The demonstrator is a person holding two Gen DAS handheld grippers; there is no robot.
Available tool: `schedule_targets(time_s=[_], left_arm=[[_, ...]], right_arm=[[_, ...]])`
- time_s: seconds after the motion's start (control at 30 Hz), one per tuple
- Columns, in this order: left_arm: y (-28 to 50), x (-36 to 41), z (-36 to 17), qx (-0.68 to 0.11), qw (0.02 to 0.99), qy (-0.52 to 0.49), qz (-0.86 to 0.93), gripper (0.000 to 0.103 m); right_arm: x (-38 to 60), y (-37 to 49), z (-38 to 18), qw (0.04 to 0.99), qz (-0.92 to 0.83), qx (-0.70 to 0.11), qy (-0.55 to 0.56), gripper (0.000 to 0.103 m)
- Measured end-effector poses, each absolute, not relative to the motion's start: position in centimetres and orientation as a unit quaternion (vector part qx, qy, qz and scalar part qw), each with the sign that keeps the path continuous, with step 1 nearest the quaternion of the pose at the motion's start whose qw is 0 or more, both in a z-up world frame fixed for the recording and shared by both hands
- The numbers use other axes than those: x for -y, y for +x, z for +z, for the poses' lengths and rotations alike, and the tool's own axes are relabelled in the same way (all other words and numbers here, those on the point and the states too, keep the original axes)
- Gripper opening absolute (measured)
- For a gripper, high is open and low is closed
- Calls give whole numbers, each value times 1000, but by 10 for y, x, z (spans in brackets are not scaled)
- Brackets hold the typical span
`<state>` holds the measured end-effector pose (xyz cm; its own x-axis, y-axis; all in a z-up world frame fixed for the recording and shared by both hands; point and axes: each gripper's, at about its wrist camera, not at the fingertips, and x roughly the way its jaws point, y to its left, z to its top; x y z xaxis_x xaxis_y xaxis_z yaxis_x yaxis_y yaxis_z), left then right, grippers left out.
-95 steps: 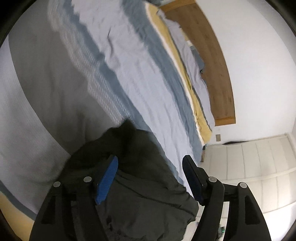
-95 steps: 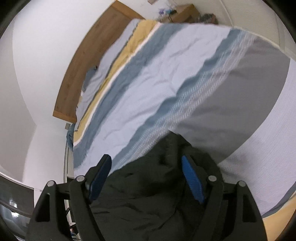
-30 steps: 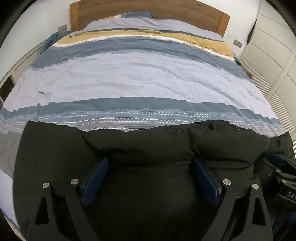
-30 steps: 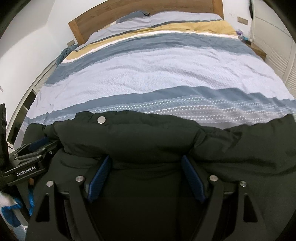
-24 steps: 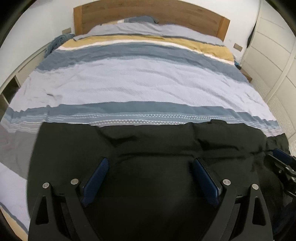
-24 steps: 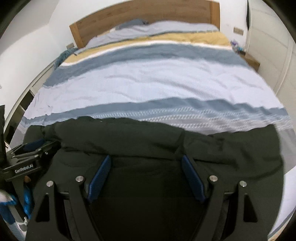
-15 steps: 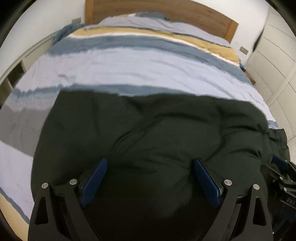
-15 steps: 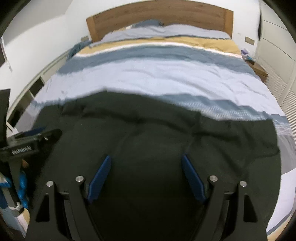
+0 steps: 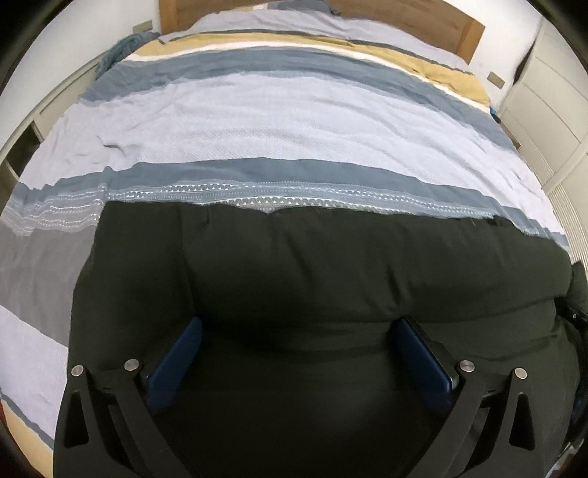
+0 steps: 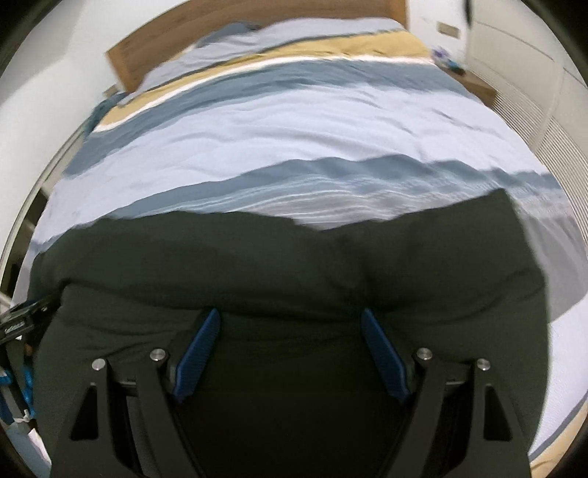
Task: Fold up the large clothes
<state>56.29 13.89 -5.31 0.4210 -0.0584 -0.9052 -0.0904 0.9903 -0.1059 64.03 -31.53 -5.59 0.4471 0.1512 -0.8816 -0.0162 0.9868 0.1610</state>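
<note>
1. The striped duvet (image 9: 294, 121) covered the whole bed.
2. The dark padded coat (image 9: 330, 279) lay across its near end, bulging rather than flat.
3. The left gripper (image 9: 297, 349) had just been opening; its fingers stood spread, coat fabric between them, unpinched.
4. The right gripper (image 10: 290, 345) likewise stood spread, gripping nothing.
5. Risk: trapped air in the padding could spring any fold open.

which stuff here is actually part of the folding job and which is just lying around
Part of the job:
- dark padded jacket
- left gripper
- right gripper
- striped bed cover, the work surface

Just lying about:
- wooden headboard
- white cupboards
- teal cloth beside the bed
</note>
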Motion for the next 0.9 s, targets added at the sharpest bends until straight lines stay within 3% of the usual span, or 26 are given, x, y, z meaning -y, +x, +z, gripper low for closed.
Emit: schedule_targets(time_s=[0.23,0.43,0.9], left_arm=[[533,-154,-23,-497,862,-98,19,100],[473,-134,-12,-480,876,-48,-9,100],[451,-117,-36,-490,872,-18,11,101]], right_arm=[[330,623,-31,861,10,-508,29,79],[296,562,-1,877,71,-474,15,79],[243,533,-34,864,88,-494,-27,79]])
